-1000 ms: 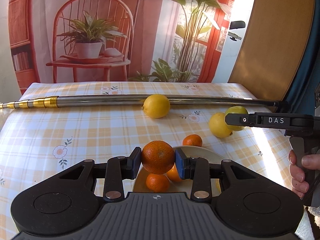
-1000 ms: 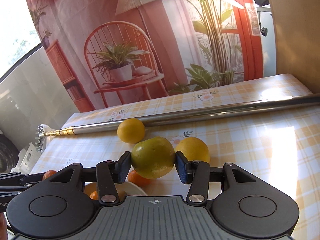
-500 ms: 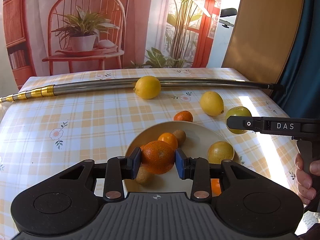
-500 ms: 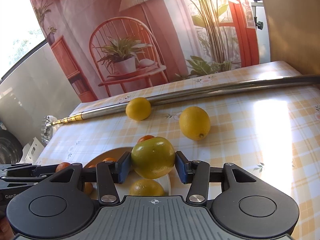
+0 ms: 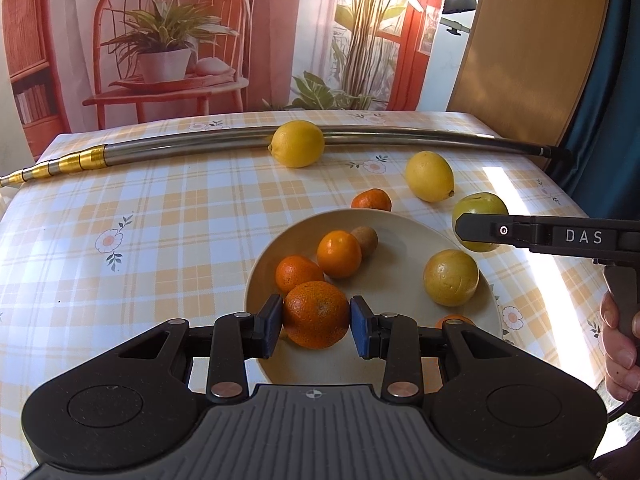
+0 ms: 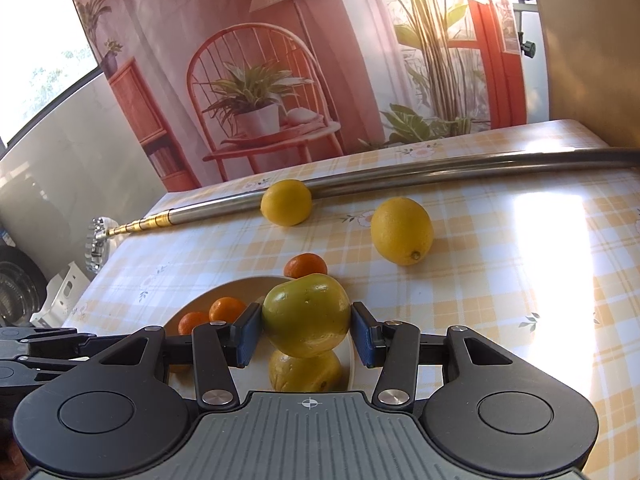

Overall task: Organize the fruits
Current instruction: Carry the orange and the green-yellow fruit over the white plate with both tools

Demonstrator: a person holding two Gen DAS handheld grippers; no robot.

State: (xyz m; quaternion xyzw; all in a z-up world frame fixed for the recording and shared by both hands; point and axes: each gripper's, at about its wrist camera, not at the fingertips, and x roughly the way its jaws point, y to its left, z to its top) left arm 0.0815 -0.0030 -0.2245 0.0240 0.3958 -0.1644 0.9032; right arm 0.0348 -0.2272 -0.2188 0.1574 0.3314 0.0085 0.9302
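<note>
Showing two hand-held grippers loaded over one plate (image 5: 264, 272). Left gripper (image 5: 316, 320): closed to fruit width on an orange (image 5: 316, 314), both pads touching its sides, low over the plate's near rim. Right gripper (image 6: 306, 330): closed likewise on a yellow-green fruit (image 6: 306, 318), above the plate's right rim and directly over a yellow fruit (image 6: 304, 370) already lying there. On the plate: two small oranges (image 5: 338, 253), a brown kiwi-like fruit (image 5: 365, 240), the yellow fruit. Off the plate, on the checked tablecloth (image 5: 160, 220): a mandarin (image 5: 371, 200) just beyond the far rim, one lemon (image 5: 429, 176) apart to the right, another lemon (image 5: 298, 143) against a metal pole (image 5: 180, 148).

Likely hazards:
- Release of the orange so near the rim: probable roll off the plate onto the cloth; shallow wall, round fruit.
- Release of the yellow-green fruit onto the yellow one: probable bounce or slide outward over the right rim, or a knock sending plated fruit rolling.
- Simultaneous lowering over one plate: possible contact between the two tools, space between them appearing tight.
- Crowding on the near side: little bare plate left there, more in the middle and at the back.

Height of either fruit above the plate: not determinable from these views.
</note>
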